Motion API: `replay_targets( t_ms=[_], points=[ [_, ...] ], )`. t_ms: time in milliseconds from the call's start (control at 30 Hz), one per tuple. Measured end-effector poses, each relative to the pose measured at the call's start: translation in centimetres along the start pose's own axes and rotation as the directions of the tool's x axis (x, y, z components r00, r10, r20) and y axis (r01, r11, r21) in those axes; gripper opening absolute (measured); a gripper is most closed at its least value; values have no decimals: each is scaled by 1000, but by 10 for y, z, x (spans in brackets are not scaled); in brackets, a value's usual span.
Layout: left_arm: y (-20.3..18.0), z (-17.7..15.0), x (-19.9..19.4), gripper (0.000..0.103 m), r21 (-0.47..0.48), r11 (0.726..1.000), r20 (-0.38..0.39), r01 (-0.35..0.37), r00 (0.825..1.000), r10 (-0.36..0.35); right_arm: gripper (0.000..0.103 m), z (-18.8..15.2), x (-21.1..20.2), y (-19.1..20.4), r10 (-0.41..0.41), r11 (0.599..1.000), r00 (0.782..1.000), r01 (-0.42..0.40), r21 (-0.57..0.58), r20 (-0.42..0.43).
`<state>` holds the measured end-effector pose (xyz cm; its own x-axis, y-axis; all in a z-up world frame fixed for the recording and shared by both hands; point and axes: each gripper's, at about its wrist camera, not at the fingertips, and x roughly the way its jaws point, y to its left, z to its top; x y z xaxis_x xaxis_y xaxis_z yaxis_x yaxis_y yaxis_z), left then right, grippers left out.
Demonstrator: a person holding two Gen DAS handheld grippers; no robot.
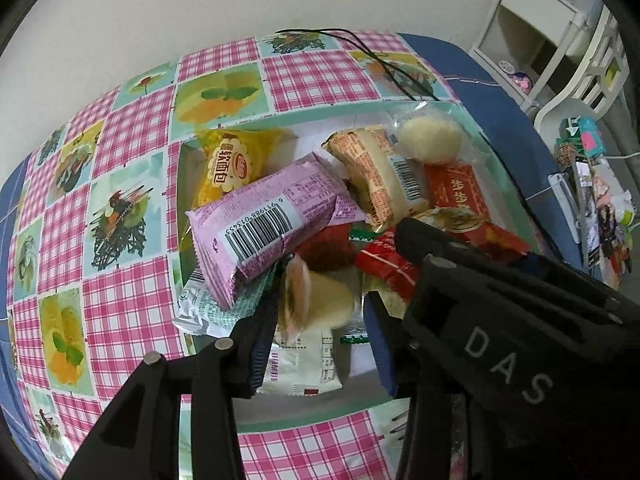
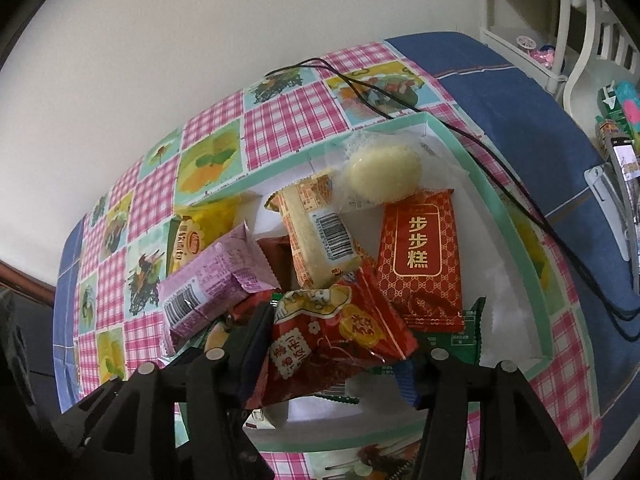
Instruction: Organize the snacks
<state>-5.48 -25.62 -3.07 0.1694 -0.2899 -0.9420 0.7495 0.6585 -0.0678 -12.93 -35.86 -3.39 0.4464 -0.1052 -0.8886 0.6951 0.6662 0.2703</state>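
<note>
A shallow tray with a mint-green rim (image 1: pixel 280 114) (image 2: pixel 516 216) holds a pile of wrapped snacks: a purple pack (image 1: pixel 272 220) (image 2: pixel 212 288), a yellow bread pack (image 1: pixel 232 164) (image 2: pixel 196 236), an orange-printed cake (image 1: pixel 380 176) (image 2: pixel 316 232), a round pale pastry (image 1: pixel 432 140) (image 2: pixel 384 176) and a red pack with gold characters (image 2: pixel 420 264). My left gripper (image 1: pixel 320 308) is open over a clear-wrapped pastry (image 1: pixel 316 300). My right gripper (image 2: pixel 332 340) is around a red and yellow snack pack (image 2: pixel 332 332); its black body (image 1: pixel 500 300) crosses the left wrist view.
The tray sits on a pink-check and fruit-print tablecloth (image 1: pixel 132 184) over a blue cover (image 2: pixel 520 92). A black cable (image 2: pixel 500 176) runs along the tray's right side. White shelving (image 1: pixel 560 20) and cluttered items (image 1: pixel 600 200) stand at the right.
</note>
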Motion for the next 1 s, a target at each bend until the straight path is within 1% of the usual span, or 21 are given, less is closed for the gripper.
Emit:
replay_targets(
  t_ms=[33, 100, 333, 433, 500, 600, 667, 733, 800, 867, 933, 967, 1000],
  points=[
    [0, 0, -1, 47, 1, 1000, 0, 4, 1000, -4, 62, 1, -2, 0, 2, 1000, 1000, -2, -2, 4],
    [-1, 0, -4, 52, 2, 1000, 4, 7, 1000, -7, 63, 1, -6, 0, 2, 1000, 1000, -2, -4, 16],
    [3, 3, -19, 53, -17, 999, 28, 28, 999, -28, 63, 4, -17, 0, 10, 1000, 999, -9, -2, 51],
    [11, 4, -24, 55, -37, 999, 38, 19, 999, -18, 63, 4, -20, -5, 12, 1000, 998, -13, 21, 61],
    [21, 5, -24, 55, -65, 998, 32, 8, 999, -6, 63, 5, -20, -10, 11, 999, 998, -13, 39, 64],
    [37, 5, -25, 55, -120, 993, 30, 18, 999, -15, 63, 5, -19, -17, 7, 998, 998, -10, 61, 61],
    [47, 5, -29, 55, -160, 987, 39, 27, 999, -21, 63, 5, -19, -19, 5, 998, 998, -9, 67, 60],
    [58, 6, -33, 58, -203, 979, 57, 21, 998, -9, 63, 5, -20, -18, 3, 998, 998, -7, 64, 62],
    [68, 5, -36, 68, -243, 970, 75, 15, 997, 3, 63, 5, -21, -16, 2, 999, 998, -5, 54, 64],
    [78, 4, -36, 71, -286, 958, 86, 15, 996, 10, 63, 5, -24, -11, 0, 999, 998, -3, 36, 68],
    [87, 2, -36, 77, -320, 948, 90, -2, 995, 32, 63, 5, -26, -6, -3, 1000, 997, 2, 19, 75],
    [89, 3, -36, 85, -331, 944, 90, -15, 995, 48, 63, 5, -27, -4, -5, 1000, 997, 4, 8, 80],
    [92, 3, -35, 92, -341, 939, 92, -33, 993, 69, 68, 5, -28, 0, -8, 1000, 996, 8, -5, 88]
  ],
)
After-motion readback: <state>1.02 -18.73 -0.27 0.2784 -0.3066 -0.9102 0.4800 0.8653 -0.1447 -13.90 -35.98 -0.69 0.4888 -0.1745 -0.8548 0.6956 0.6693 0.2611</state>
